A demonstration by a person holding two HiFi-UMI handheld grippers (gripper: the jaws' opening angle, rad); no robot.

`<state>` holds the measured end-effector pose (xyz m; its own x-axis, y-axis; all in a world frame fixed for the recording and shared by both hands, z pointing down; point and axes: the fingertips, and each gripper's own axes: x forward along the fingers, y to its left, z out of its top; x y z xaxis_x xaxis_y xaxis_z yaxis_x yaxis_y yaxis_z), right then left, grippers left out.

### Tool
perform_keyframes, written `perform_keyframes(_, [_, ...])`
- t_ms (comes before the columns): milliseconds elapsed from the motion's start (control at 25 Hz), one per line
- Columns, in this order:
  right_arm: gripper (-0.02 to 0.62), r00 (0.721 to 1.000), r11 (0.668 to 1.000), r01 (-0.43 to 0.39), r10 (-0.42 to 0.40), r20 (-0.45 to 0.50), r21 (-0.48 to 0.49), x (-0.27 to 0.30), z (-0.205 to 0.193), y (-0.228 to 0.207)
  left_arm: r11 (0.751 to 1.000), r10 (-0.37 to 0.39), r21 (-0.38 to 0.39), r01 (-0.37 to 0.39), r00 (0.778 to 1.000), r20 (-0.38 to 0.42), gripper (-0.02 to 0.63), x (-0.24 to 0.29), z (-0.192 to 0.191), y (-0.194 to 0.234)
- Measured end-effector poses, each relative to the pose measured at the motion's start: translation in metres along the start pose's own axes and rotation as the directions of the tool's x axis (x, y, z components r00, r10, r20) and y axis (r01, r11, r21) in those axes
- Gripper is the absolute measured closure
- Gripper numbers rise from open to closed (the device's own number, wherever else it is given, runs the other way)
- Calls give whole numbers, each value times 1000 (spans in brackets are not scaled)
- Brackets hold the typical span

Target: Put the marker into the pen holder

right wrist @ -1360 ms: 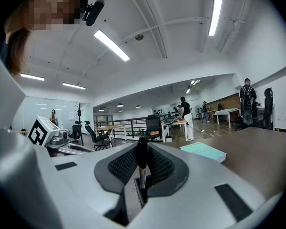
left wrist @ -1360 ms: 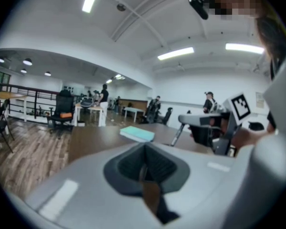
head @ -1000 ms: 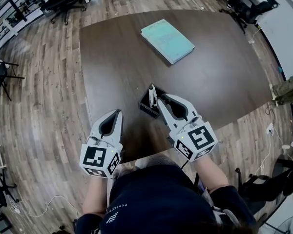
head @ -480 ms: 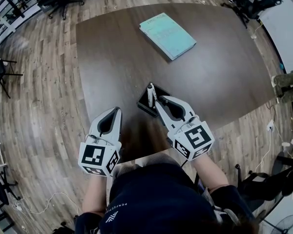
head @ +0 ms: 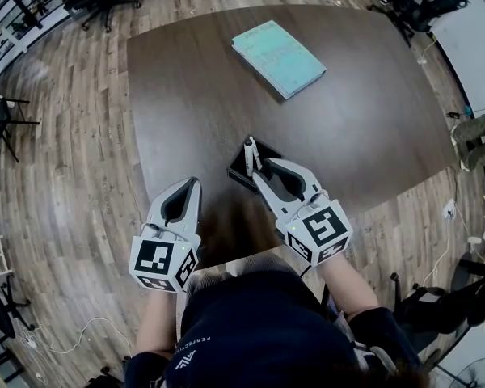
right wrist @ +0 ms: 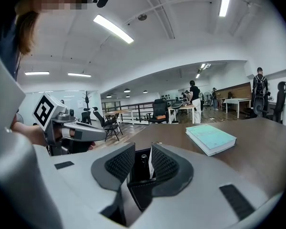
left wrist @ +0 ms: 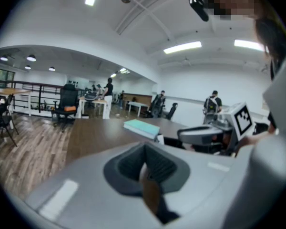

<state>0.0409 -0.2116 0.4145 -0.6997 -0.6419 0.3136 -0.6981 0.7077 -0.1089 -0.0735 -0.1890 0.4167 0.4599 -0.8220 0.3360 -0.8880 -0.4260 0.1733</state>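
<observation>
though newly open, right tool (right wrist: 142,157) around marker (right wrist: 150,161)

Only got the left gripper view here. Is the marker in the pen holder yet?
Observer: Yes. The head view shows the white marker standing upright in the black pen holder.
Operator: Is the right one gripping it?
Observer: No. In the right gripper view the right hand-held gripper has just been opening. Its jaws stand apart, with the marker in the gap close to one pad, not clamped.
Operator: Is my left one clear of the holder?
Observer: Yes. From above, the left hand-held gripper sits at the near edge of the table, apart from the holder, jaws together.
</observation>
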Motion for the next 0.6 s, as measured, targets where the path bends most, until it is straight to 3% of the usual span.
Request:
perform_keyframes(360, [489, 999, 1000, 1, -2, 44, 17, -11, 8, 0, 1000, 6, 6, -6, 1000, -1, 600, -5, 0, -6])
perform_keyframes(600, [500, 997, 997, 12, -17, 76, 77, -20, 15, 1, 1000, -1, 4, 1, 1000, 9, 600, -9, 1, -8])
